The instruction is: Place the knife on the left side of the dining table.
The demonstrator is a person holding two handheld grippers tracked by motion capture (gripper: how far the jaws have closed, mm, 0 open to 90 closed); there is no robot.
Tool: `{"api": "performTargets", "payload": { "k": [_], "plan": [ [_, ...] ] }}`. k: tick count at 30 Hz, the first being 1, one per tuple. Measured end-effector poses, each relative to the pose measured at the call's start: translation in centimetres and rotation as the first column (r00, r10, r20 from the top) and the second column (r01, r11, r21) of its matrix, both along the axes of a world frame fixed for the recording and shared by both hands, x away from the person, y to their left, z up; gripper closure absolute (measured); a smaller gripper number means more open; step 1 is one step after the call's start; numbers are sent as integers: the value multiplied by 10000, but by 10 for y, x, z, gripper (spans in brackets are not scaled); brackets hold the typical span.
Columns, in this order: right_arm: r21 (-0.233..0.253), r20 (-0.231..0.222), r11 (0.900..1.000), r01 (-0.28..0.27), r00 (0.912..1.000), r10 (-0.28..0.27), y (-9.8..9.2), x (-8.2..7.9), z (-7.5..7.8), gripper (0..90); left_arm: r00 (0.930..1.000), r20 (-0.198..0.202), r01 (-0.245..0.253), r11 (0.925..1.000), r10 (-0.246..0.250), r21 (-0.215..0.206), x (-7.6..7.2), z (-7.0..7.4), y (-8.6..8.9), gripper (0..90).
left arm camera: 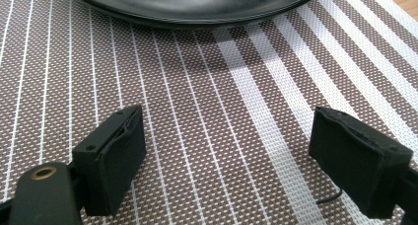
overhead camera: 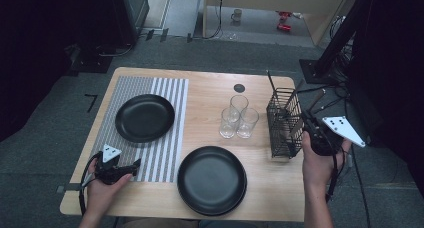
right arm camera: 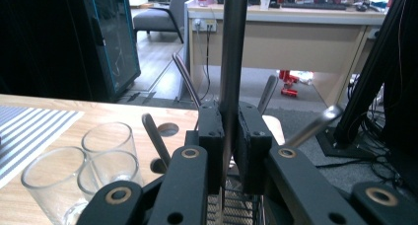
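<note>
On the table, two black plates are counted, one on the striped placemat (overhead camera: 165,158) beside the wide-open left gripper (overhead camera: 131,166), and three empty glasses (overhead camera: 238,117) are clustered. In the wire cutlery basket (overhead camera: 283,123) several utensils stand; one upright metal handle (right arm camera: 232,52) is clamped by the right gripper (right arm camera: 230,136).

Placemat (left arm camera: 207,111) under the left fingers (left arm camera: 116,156): brown weave, white stripes. Plate (left arm camera: 197,5) ahead of them: black. Handle (right arm camera: 231,52) between the right fingers (right arm camera: 211,141): grey metal. Surface (overhead camera: 210,88): light wood.

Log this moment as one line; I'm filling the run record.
right gripper: shut on utensil handle over wire caddy | left gripper: open, above striped placemat near black plate
</note>
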State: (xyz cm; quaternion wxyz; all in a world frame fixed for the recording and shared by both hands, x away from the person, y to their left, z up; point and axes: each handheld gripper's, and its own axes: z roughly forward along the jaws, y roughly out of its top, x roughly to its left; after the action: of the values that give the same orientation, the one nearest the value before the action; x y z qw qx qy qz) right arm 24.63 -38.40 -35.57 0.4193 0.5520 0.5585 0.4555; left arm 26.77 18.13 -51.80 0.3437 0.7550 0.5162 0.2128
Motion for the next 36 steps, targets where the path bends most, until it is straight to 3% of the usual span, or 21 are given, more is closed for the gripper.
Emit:
{"api": "performTargets", "payload": {
  "k": [21, 36],
  "plan": [
    [-62, 779, 9982, -602, 9951, 605, 16, -9, 37, 837, 10000, 17, -38, 9999, 38, -95, 0, 0, 0, 145],
    [280, 868, 9862, -1633, 9832, 1603, 46, -12, 44, 836, 10000, 17, -42, 9993, 43, -359, 0, 0, 3, 145]
  ]
}}
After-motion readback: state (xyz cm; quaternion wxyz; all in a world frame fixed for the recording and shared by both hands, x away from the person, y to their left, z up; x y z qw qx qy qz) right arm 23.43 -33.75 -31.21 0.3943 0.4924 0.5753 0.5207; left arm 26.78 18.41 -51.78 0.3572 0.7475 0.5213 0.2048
